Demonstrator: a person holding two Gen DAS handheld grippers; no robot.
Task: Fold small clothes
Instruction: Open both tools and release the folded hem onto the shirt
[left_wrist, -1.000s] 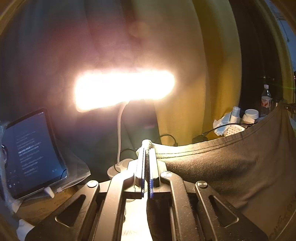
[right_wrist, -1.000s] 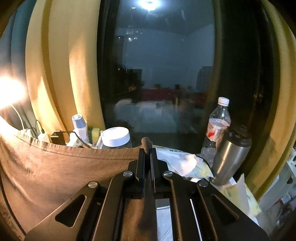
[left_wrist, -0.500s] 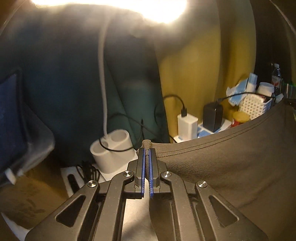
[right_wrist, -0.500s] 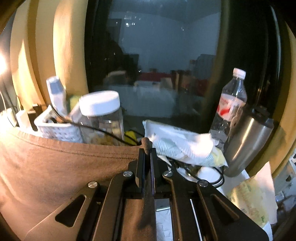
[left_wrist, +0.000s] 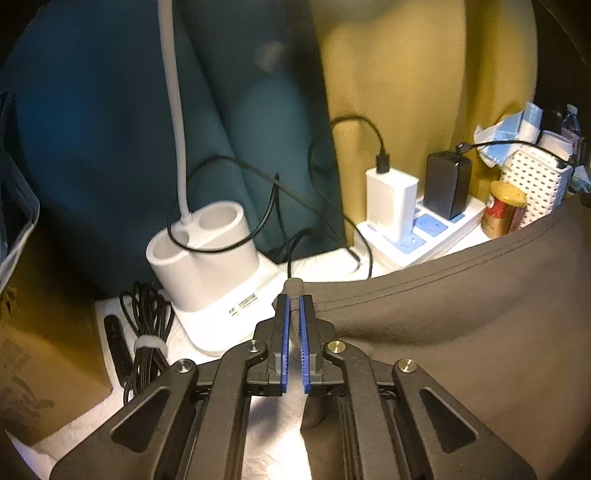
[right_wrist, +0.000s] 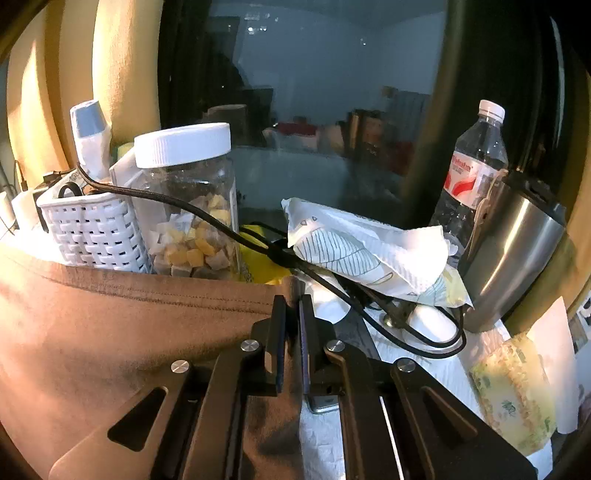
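The brown garment (left_wrist: 461, 325) hangs stretched between the two grippers, its stitched hem running across as the top edge, in front of the clutter at the back of the surface. The left gripper (left_wrist: 293, 314) is clamped on one corner of that hem, blue pads nearly together with a nub of cloth poking out beyond the tips. The right gripper (right_wrist: 291, 310) pinches the opposite corner just as tightly, and the garment (right_wrist: 122, 332) spreads away to its left, glowing orange in warm light.

Beyond the left gripper stands a white lamp base (left_wrist: 207, 266) with black cables looped around it, and a coiled black cord (left_wrist: 147, 332) lies beside it. Further right, a white charger (left_wrist: 391, 206) and a black charger (left_wrist: 447, 184) sit plugged into a power strip (left_wrist: 432, 232).

Past the right gripper: a white woven basket (right_wrist: 96, 229), a clear jar (right_wrist: 188, 206) with a white lid, a crumpled tissue pack (right_wrist: 365, 251), a water bottle (right_wrist: 476, 166) and a steel tumbler (right_wrist: 513, 251).
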